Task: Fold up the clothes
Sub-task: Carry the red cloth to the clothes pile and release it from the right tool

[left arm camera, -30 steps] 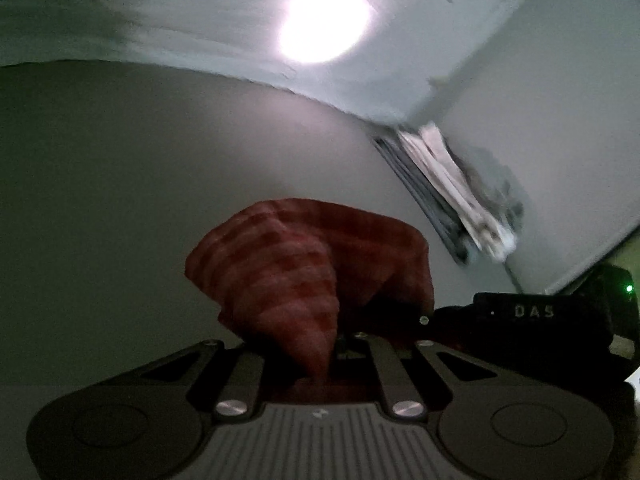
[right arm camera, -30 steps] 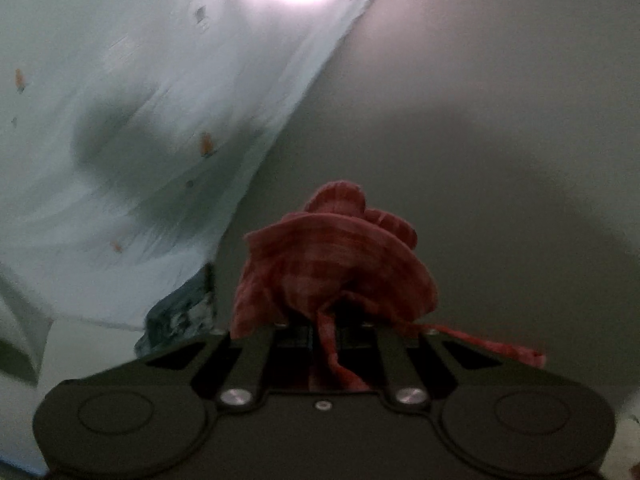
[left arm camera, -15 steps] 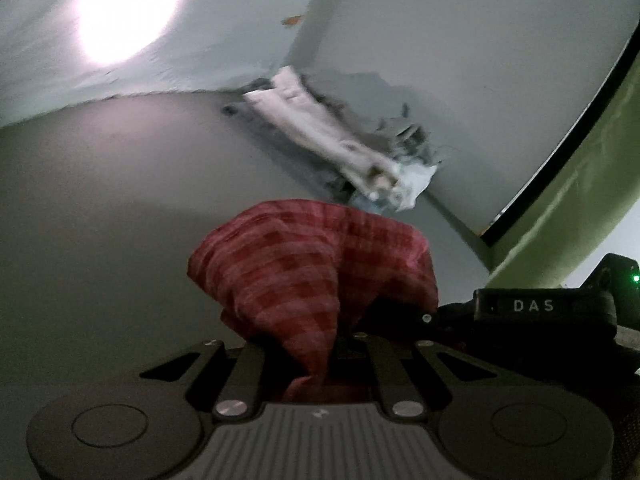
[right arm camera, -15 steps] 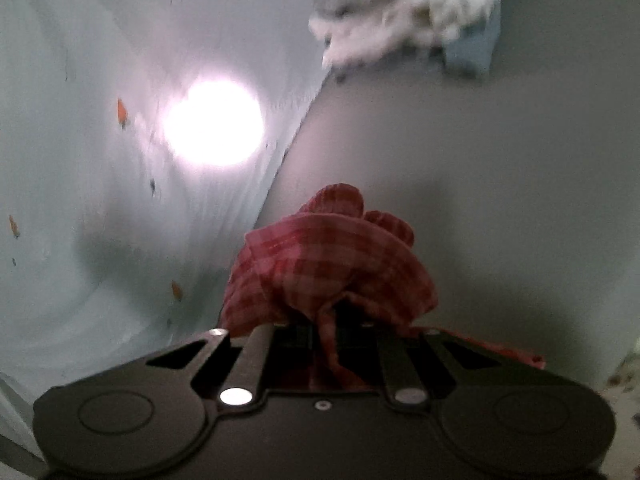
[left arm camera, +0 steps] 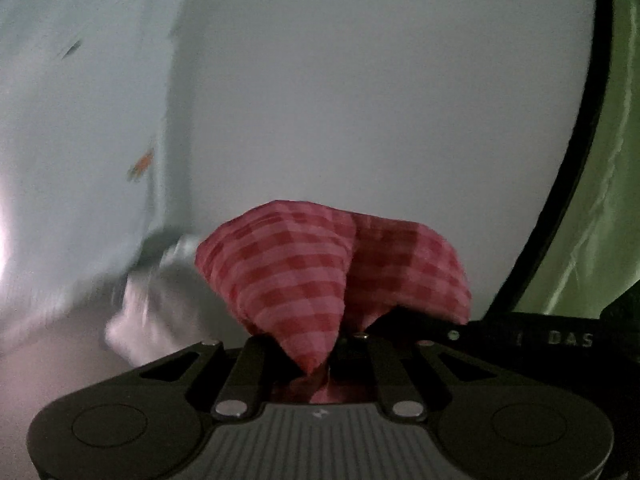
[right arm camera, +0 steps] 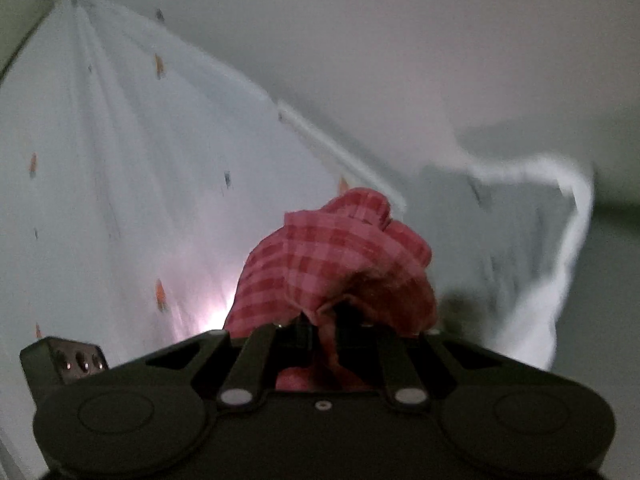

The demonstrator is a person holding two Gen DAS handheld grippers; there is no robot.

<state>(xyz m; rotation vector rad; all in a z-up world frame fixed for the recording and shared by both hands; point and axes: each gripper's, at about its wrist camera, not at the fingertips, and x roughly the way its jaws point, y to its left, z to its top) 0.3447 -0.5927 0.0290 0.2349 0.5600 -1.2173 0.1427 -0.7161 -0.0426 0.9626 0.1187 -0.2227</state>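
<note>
Still early: both of your grippers are clamped on the red-and-pink checked cotton cloth, and no finished fold shows.

Nearest to you, the left gripper (left arm camera: pixel 334 354) pinches a bunched corner of the red-and-pink checked cotton cloth (left arm camera: pixel 320 272), which puffs up just ahead of its jaws; those jaws have just eased open a touch, yet the fabric sits pinched between them. Your right gripper (right arm camera: pixel 324 330) is likewise closed on a crumpled wad of the same cloth (right arm camera: pixel 332 256), the folds spilling over its fingertips. Judging by that, the garment is carried in the air, not laid out, so spreading, folding and stacking all appear to lie ahead. Farther out, beyond the right gripper, a blurred white and grey heap of clothes (right arm camera: pixel 532 240) lies to its right, and a pale sheet with small orange marks (right arm camera: pixel 120 180) stretches away to its left.
</note>
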